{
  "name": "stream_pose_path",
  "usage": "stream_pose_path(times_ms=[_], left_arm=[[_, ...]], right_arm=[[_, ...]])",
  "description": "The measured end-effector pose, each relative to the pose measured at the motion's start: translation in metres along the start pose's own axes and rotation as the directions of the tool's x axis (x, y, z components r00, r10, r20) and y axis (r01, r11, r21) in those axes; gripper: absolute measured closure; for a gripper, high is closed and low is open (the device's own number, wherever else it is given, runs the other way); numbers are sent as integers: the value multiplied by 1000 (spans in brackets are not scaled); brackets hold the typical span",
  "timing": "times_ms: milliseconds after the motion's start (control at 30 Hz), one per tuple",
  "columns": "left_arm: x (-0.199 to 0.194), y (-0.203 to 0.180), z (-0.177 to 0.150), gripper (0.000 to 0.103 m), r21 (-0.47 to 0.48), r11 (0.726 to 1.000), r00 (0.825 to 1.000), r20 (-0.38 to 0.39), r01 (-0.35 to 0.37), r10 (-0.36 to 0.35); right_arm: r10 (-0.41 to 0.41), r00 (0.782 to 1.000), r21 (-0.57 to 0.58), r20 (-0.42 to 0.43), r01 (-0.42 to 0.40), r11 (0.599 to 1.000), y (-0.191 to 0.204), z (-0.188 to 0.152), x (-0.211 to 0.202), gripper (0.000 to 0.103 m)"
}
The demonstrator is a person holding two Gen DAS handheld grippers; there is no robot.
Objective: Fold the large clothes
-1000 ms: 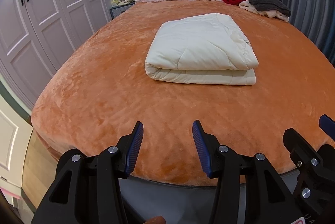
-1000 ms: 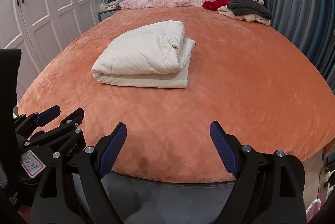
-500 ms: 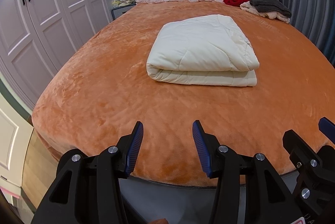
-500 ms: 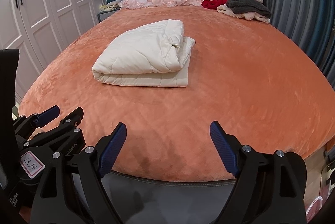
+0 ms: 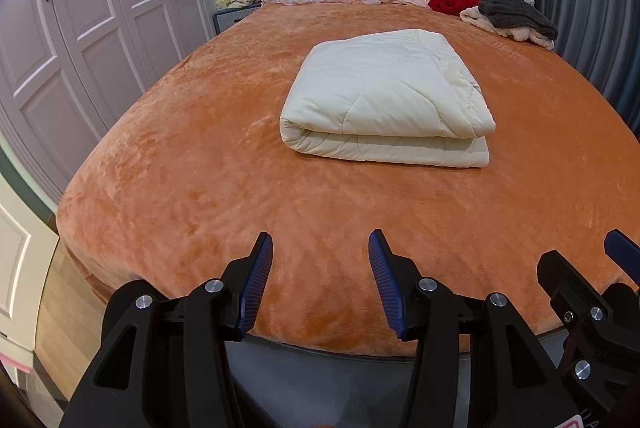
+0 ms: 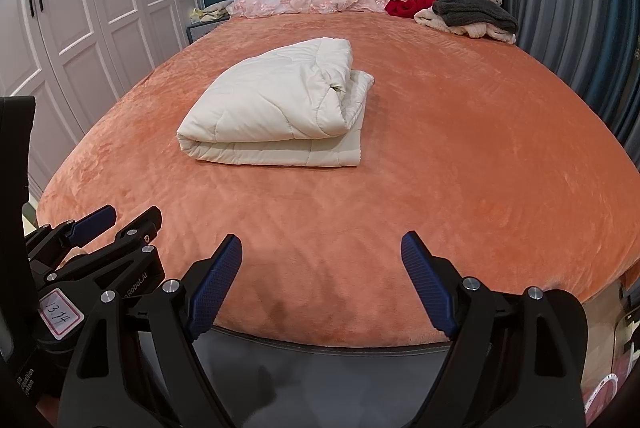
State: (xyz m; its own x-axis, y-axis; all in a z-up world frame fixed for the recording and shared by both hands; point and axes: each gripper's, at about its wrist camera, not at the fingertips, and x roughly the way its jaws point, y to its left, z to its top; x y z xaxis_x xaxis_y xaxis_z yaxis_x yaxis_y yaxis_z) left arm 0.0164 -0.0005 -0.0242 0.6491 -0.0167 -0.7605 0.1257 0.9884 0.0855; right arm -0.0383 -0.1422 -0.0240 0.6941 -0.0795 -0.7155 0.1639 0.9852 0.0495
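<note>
Left wrist view: the left gripper hangs at the foot of the bed, its jaws parted and holding nothing; the folded cream quilt lies ahead of it and slightly to its right, well apart, resting on the orange cover with its doubled fold edge turned toward the gripper and its long axis running across the line of the fingers. The tip of the right gripper shows at the lower right edge. Right wrist view: the right gripper is likewise spread wide and empty; the quilt lies ahead and to its left, with its looser layered end on the side nearer this gripper. The left gripper appears just beside it at lower left. Neither arm is clearly the nearer; the quilt sits roughly between their forward lines, perhaps a little closer to the left one's axis. Compared with the frames of one second earlier, the quilt keeps its shape and place, and both grippers have barely shifted, their openings unchanged. The fold appears complete.
</note>
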Motion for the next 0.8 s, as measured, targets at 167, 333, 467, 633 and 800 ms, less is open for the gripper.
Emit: stream_pose_path(times_ms=[167, 333, 467, 633, 800], left_arm=[[2, -1, 0, 54, 8, 1000, 1000, 6, -6, 6], [2, -1, 0, 54, 4, 1000, 1000, 3, -1, 1], [2, -2, 0, 54, 5, 1000, 1000, 4, -2, 2], [2, -2, 1, 54, 9, 1000, 1000, 9, -9, 9], [3, -2, 2, 54, 10, 1000, 1000, 10, -10, 10]], right_arm=[[-5, 1000, 7, -4, 5, 1000, 4, -1, 0, 24], [-7, 1000, 16, -8, 7, 1000, 8, -1, 0, 24], [-7, 1000, 18, -8, 7, 1000, 7, -1, 0, 24], [-5, 1000, 27, -13, 5, 1000, 8, -1, 1, 24], [-6, 1000, 31, -14, 7, 1000, 10, -1, 1, 24]])
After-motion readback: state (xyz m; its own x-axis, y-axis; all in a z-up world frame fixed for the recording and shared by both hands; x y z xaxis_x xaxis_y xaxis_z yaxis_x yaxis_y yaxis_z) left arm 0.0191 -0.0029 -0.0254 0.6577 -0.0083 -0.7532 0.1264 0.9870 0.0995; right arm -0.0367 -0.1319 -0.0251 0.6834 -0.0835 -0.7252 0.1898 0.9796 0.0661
